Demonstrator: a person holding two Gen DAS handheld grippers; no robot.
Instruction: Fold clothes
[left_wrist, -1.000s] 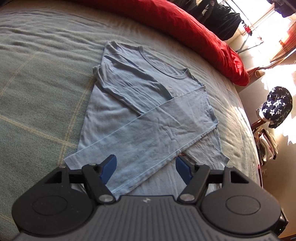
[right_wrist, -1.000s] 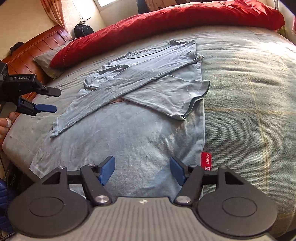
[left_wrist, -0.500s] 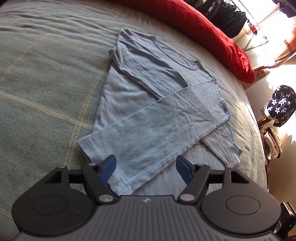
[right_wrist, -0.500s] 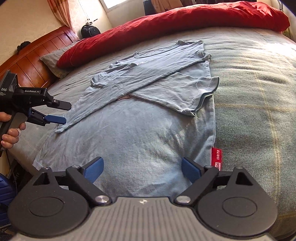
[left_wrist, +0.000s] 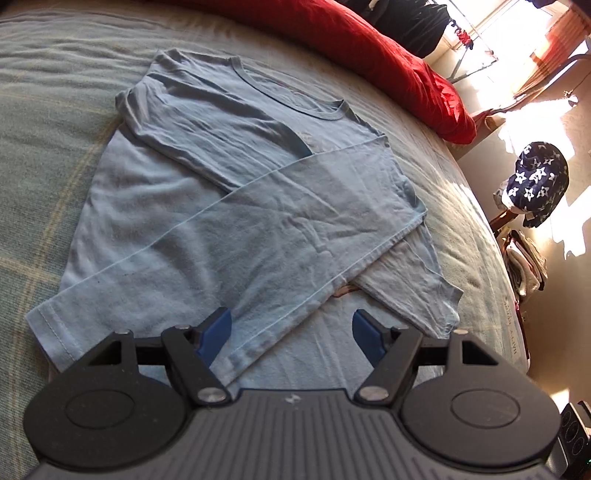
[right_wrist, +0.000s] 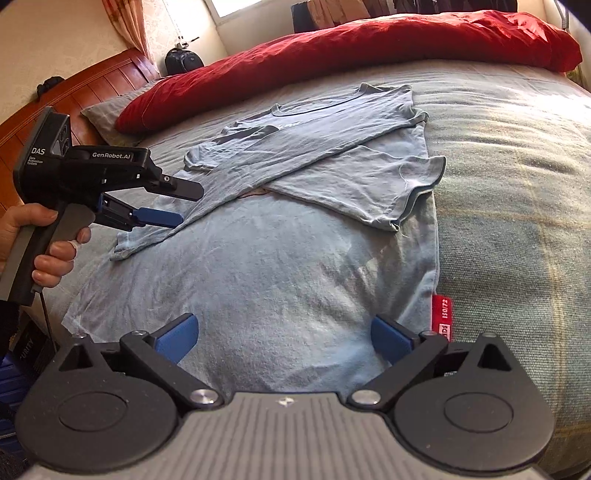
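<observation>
The left gripper (right_wrist: 186, 205) has moved in over the sleeve (right_wrist: 155, 232), its cuff now apparently just below the spread jaws. The right gripper (right_wrist: 284, 338) has opened wider above the hem.

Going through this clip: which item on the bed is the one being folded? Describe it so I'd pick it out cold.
Start from the bed, with its long red duvet bunched along the far side. On the grey-green cover in front of it lies a pale blue long-sleeved shirt, both sleeves crossed over its chest. It is the only garment spread flat there, with a small red tag at its hem.
</observation>
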